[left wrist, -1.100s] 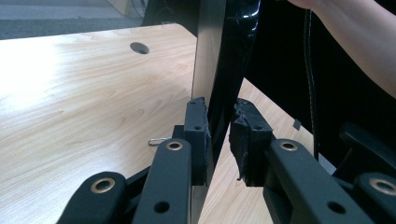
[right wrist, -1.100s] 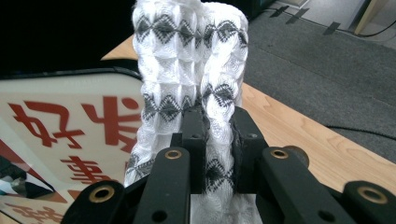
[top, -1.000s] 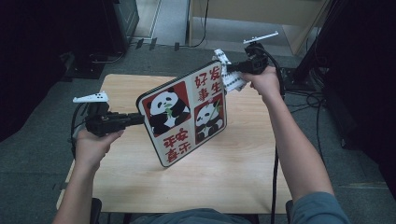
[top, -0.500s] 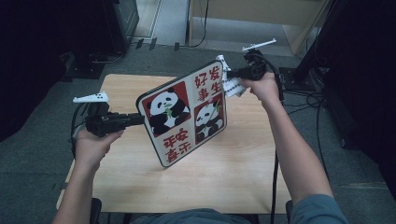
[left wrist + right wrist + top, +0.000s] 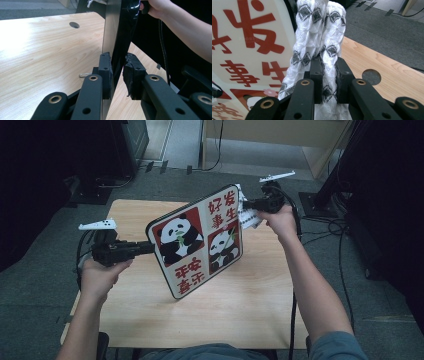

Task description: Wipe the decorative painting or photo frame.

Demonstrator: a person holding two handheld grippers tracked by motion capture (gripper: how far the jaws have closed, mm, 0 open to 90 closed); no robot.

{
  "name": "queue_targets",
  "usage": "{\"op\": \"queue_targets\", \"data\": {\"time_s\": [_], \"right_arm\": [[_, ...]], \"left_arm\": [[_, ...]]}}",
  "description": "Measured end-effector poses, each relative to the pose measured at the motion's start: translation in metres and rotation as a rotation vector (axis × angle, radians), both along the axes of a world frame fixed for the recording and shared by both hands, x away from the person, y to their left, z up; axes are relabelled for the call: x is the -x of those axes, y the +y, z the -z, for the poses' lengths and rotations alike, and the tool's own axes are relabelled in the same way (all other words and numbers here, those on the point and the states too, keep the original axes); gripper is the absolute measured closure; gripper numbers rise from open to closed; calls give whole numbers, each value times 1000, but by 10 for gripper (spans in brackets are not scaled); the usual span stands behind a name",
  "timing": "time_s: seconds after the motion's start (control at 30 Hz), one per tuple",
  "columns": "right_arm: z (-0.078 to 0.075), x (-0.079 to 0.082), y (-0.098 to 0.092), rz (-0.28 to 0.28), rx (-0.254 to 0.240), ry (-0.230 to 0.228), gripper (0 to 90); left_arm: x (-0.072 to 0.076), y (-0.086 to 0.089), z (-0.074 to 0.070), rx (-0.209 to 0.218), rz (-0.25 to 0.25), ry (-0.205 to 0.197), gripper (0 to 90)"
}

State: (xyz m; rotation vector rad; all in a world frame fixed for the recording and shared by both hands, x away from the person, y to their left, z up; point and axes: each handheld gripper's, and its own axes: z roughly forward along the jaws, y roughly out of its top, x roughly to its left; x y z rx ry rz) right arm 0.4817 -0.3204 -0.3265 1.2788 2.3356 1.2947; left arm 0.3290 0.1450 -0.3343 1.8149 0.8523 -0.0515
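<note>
Holding a square panda-print board (image 5: 200, 240) tilted above the wooden table (image 5: 250, 300), I clamp its edge in my left gripper (image 5: 117, 72), while my right gripper (image 5: 329, 75) pinches a folded white patterned cloth (image 5: 319, 37) against the board's upper corner.

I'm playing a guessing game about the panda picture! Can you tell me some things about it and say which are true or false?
1. The left tool grips the panda board by its edge. True.
2. The panda board lies flat on the table. False: it is held tilted above it.
3. The right tool is clamped on a white patterned cloth. True.
4. The board's big characters are blue. False: they are red.
5. The cloth is by the board's far corner. True.
</note>
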Motion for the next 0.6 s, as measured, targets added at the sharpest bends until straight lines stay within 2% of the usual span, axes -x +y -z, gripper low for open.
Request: {"op": "queue_targets", "data": {"time_s": [0.17, 0.47, 0.6], "right_arm": [[7, 2, -1, 3, -5, 13, 802], [18, 8, -3, 18, -10, -4, 803], [21, 9, -4, 25, -20, 3, 803]], "left_arm": [[0, 0, 0, 2, 0, 0, 770], [0, 0, 1, 2, 1, 0, 770], [0, -1, 1, 2, 0, 1, 770]]}}
